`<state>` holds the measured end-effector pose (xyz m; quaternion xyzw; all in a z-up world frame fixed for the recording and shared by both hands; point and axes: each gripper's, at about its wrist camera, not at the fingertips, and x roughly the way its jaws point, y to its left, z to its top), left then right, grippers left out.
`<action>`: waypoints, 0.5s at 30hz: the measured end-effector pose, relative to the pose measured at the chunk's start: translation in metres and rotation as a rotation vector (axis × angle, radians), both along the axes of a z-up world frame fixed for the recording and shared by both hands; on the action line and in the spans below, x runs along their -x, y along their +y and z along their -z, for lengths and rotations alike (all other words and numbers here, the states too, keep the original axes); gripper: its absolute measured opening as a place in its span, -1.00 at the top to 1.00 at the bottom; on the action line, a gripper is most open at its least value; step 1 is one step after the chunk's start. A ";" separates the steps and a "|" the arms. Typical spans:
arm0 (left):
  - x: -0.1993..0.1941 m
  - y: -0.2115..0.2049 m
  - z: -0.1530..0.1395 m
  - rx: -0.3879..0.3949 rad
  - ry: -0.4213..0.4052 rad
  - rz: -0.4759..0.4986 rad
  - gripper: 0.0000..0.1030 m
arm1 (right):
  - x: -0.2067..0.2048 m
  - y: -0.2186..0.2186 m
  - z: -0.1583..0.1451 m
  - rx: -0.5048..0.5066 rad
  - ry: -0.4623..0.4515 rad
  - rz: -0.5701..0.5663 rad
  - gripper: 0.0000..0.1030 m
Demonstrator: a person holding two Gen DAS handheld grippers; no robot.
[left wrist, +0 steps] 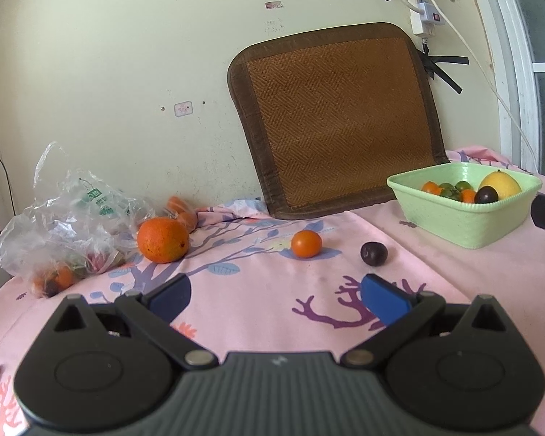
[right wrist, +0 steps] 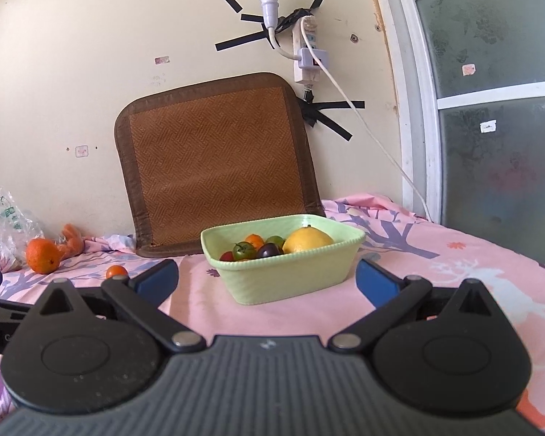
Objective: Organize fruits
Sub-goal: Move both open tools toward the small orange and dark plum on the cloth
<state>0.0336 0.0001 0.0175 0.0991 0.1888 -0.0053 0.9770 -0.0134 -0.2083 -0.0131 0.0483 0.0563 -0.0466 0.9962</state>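
Observation:
A green basket [left wrist: 465, 223] [right wrist: 290, 279] on the pink cloth holds a lemon [right wrist: 307, 240], a dark plum [right wrist: 269, 250] and several small tomatoes. Loose on the cloth lie a big orange [left wrist: 162, 239] [right wrist: 43, 250], a small orange tomato [left wrist: 306, 243] [right wrist: 116, 271] and a dark plum [left wrist: 373, 253]. My left gripper [left wrist: 276, 298] is open and empty, a little short of the tomato and plum. My right gripper [right wrist: 267, 281] is open and empty, its fingers either side of the basket's near wall and short of it.
A clear plastic bag [left wrist: 61, 225] with more fruit lies at the left by the wall. A brown woven mat [left wrist: 339, 120] leans on the wall behind. A power strip and cable [right wrist: 309, 51] hang on the wall. A window frame [right wrist: 418, 109] stands at right.

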 end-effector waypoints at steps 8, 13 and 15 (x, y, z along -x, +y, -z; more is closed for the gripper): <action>-0.004 0.001 0.002 0.004 0.032 0.008 -1.00 | 0.000 -0.003 -0.001 -0.026 0.002 -0.032 -1.00; -0.007 -0.003 0.004 -0.017 0.057 0.006 -1.00 | -0.001 -0.009 -0.001 -0.078 0.021 -0.098 -1.00; -0.006 -0.004 0.004 -0.025 0.055 0.008 -1.00 | -0.002 -0.013 0.000 -0.105 0.019 -0.103 -1.00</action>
